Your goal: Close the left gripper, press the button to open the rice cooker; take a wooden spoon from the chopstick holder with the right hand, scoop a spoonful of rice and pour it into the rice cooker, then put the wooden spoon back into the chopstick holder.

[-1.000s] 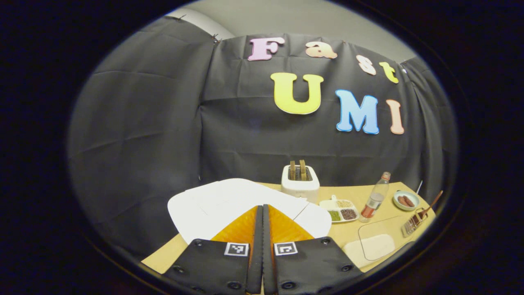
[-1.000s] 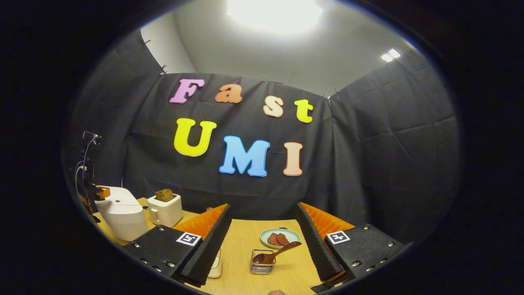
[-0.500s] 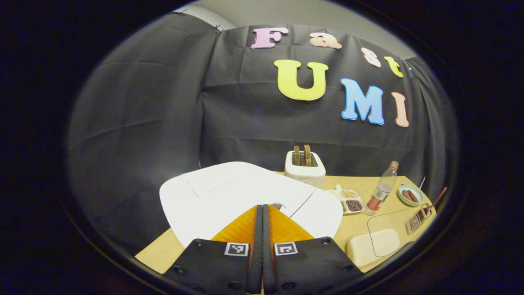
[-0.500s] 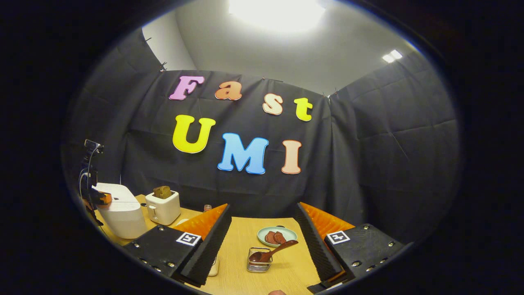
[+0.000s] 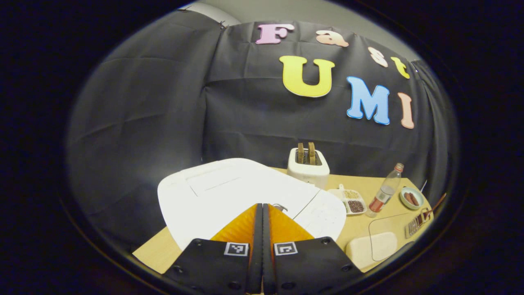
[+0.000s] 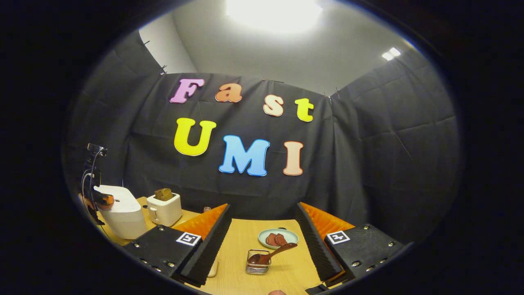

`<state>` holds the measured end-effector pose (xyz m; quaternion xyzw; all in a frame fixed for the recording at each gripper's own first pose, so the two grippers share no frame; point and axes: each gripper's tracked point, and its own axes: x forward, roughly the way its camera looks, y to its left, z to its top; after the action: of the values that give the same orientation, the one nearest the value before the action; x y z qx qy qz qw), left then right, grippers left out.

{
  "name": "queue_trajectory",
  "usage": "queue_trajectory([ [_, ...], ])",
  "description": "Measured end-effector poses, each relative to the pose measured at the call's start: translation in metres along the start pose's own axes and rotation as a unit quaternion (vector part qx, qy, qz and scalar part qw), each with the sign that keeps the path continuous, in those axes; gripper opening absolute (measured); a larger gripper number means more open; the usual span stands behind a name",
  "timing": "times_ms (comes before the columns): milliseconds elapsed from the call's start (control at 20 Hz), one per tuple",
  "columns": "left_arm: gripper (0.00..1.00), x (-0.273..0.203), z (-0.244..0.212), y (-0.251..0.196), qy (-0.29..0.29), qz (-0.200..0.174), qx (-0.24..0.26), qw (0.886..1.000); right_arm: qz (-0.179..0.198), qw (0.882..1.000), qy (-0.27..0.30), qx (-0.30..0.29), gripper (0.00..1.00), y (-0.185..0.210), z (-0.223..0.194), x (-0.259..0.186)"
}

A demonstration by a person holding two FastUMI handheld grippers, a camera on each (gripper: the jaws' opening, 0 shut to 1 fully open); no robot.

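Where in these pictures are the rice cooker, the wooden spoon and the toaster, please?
rice cooker (image 5: 229, 192): left gripper view, on its white closed lid.
wooden spoon (image 6: 273, 253): right gripper view, on its handle above the wire holder.
toaster (image 6: 165, 210): right gripper view, on its white front face.

In the left gripper view, our left tool (image 5: 262, 207) hides the near part of the rice cooker (image 5: 229, 192) lid, so we cannot tell whether its tips touch the button. The wooden spoon (image 5: 434, 203) and chopstick holder (image 5: 415, 223) sit at the blurred edge, too small to make out. In the right gripper view, our right tool (image 6: 262, 217) hides part of the tabletop (image 6: 245, 237), and the rice cooker (image 6: 120, 211) is partly cut off.
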<state>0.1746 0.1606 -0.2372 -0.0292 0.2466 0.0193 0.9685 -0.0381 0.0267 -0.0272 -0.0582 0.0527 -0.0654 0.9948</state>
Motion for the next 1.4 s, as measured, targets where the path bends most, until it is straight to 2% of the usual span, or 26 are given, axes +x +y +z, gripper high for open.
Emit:
queue_trajectory([
  [200, 0.09, -0.009, 0.013, -0.002, -0.013, 0.009, -0.008, 1.0, 0.007, 1.0, -0.01, 0.001, 0.95, -0.007, 0.005, 0.002],
  [500, 0.09, -0.056, 0.094, 0.011, -0.121, 0.053, 0.006, 0.991, 0.013, 1.0, -0.016, 0.013, 0.96, -0.024, 0.005, 0.011],
  [750, 0.09, -0.109, 0.139, -0.005, -0.176, 0.056, 0.004, 0.983, 0.015, 0.999, -0.018, 0.03, 0.96, -0.042, 0.002, 0.025],
  [850, 0.38, -0.132, 0.149, -0.02, -0.199, 0.047, 0.005, 0.979, 0.013, 0.999, -0.017, 0.039, 0.96, -0.05, -0.001, 0.033],
  [950, 0.74, -0.156, 0.16, -0.034, -0.23, 0.043, 0.009, 0.972, 0.01, 0.999, -0.016, 0.04, 0.96, -0.059, -0.006, 0.042],
  [1100, 0.99, -0.191, 0.168, -0.058, -0.255, 0.028, 0.008, 0.967, 0.008, 0.998, -0.012, 0.055, 0.96, -0.069, -0.015, 0.058],
  [1400, 0.99, -0.239, 0.168, -0.092, -0.273, 0.002, 0.009, 0.962, 0.013, 0.995, 0.037, 0.097, 0.96, -0.08, -0.063, 0.096],
])
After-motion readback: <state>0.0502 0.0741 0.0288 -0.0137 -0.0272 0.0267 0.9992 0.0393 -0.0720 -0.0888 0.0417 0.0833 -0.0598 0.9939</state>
